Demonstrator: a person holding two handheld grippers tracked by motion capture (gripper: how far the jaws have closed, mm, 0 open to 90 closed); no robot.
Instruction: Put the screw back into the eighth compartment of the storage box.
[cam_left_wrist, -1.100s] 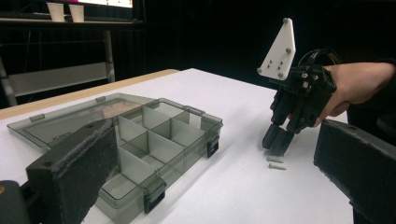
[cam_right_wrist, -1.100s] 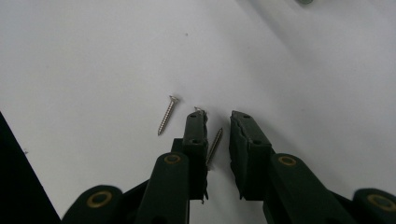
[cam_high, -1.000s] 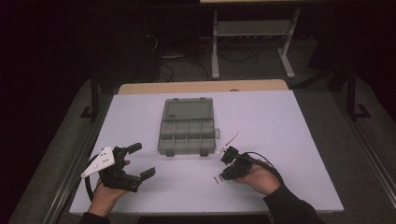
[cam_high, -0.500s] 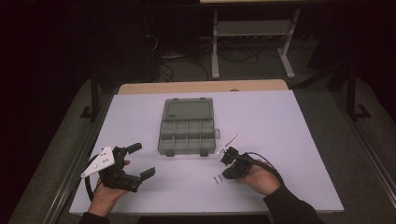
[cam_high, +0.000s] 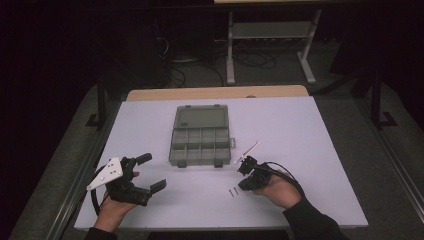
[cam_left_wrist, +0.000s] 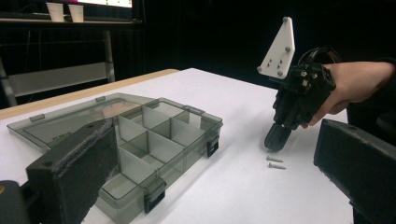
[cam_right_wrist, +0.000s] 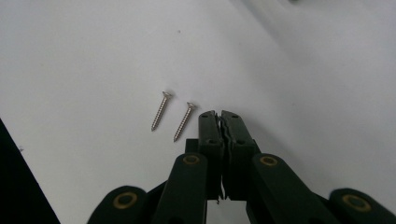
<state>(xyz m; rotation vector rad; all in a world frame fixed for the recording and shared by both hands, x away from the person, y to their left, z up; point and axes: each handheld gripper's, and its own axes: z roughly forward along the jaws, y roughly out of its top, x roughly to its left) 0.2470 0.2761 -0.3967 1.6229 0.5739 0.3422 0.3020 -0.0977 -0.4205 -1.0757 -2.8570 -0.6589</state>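
Screws (cam_right_wrist: 170, 116), two small silvery ones, lie side by side and bare on the white tabletop (cam_high: 300, 125), near its front edge and a little right of centre. The right gripper (cam_high: 243, 179) points down just beside them; in the right gripper view its fingers (cam_right_wrist: 208, 126) are pressed fully together with nothing between them, the tips close to the nearer screw but not touching it. An open grey compartment box (cam_high: 200, 142) with its clear lid folded back sits at the middle of the tabletop, well apart from the screws. The left gripper (cam_high: 150, 172) rests near the front left corner, its fingers (cam_left_wrist: 74, 163) spread wide and holding nothing.
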